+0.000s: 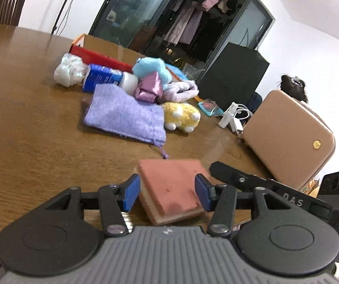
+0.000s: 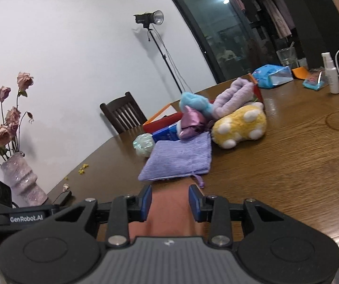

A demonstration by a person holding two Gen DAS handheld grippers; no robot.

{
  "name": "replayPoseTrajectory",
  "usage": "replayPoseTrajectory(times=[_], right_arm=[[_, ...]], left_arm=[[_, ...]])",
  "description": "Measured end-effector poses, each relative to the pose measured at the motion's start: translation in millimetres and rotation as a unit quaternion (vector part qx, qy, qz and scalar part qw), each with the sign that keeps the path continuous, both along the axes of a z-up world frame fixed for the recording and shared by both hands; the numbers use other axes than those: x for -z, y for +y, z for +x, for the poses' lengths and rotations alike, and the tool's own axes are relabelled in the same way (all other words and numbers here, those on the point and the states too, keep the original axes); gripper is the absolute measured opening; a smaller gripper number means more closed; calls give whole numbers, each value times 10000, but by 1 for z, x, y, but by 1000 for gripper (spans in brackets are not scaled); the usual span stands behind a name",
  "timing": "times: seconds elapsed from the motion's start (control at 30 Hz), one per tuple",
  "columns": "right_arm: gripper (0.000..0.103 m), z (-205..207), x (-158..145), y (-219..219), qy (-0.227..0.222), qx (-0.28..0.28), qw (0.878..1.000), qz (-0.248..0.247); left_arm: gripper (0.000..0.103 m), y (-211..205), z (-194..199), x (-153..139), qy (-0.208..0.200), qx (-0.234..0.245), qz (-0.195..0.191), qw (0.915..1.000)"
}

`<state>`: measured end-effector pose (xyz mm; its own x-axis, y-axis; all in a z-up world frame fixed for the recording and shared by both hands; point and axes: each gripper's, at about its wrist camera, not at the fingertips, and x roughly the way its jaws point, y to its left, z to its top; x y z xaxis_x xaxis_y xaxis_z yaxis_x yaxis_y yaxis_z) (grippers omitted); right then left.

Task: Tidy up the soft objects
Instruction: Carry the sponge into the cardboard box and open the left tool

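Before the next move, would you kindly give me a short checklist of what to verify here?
1. Left gripper shut on sponge: ok.
2. Right gripper also on sponge: ok, pads touch both sides.
3. Sponge square between left pads: not ok, skewed.
4. Pouch cord clear of sponge: cannot tell, they lie close.
5. Box behind the pile has room: cannot tell.

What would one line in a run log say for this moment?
left gripper: shut on pink sponge | right gripper: shut on pinkish thing, likely same sponge | purple pouch, yellow plush: on table
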<state>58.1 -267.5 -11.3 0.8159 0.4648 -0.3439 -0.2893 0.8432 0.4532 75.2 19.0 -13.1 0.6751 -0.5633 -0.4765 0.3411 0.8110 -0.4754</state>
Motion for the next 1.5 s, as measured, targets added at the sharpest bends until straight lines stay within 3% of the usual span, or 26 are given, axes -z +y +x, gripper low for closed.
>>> replayPoseTrajectory(times=[0.3, 0.37, 0.5, 0.57, 0.7, 0.87, 0.93, 1.0, 1.13, 1.27, 1.37, 1.5], right_arm=[[34, 9, 12, 1, 203, 83, 9998, -30], [34, 13, 16, -2, 240, 198, 9995, 0], [31, 26, 26, -4, 468, -16, 9989, 93], [29, 33, 20, -1, 468, -85, 9989, 11], [28, 64, -21, 5, -15, -229, 9995, -223], [28, 156, -91, 14, -600, -472, 9962, -411], [28, 215, -109, 20, -517, -657, 9957, -398], [28, 281, -116, 27, -208, -794, 9962, -296], [28, 414, -98, 44, 927, -997, 9904, -216], [30, 513, -55, 63, 1869, -904, 9779, -240], [30, 542, -30, 75, 2060, -751, 9741, -549], [33, 551, -15, 88, 2090, -981, 9699, -774]], left_arm=[[52, -4, 20, 13, 299, -25, -79, 9995], [42, -7, 25, 17, 379, 47, -73, 9992], [37, -8, 30, 19, 376, 83, -130, 9992], [34, -8, 38, 12, 379, 7, -128, 9992], [34, -3, 70, -29, -168, -14, -171, 9997], [33, 10, 166, -100, -770, -66, -222, 9968], [33, 17, 222, -117, -747, -157, -155, 9970], [33, 22, 278, -122, -478, -271, -106, 9984], [33, 22, 389, -105, 85, -491, 452, 9977], [35, 9, 461, -69, 518, -670, 1154, 9897], [46, 4, 484, -50, 659, -575, 1606, 9831], [54, 6, 480, -58, 330, -422, 1575, 9861]])
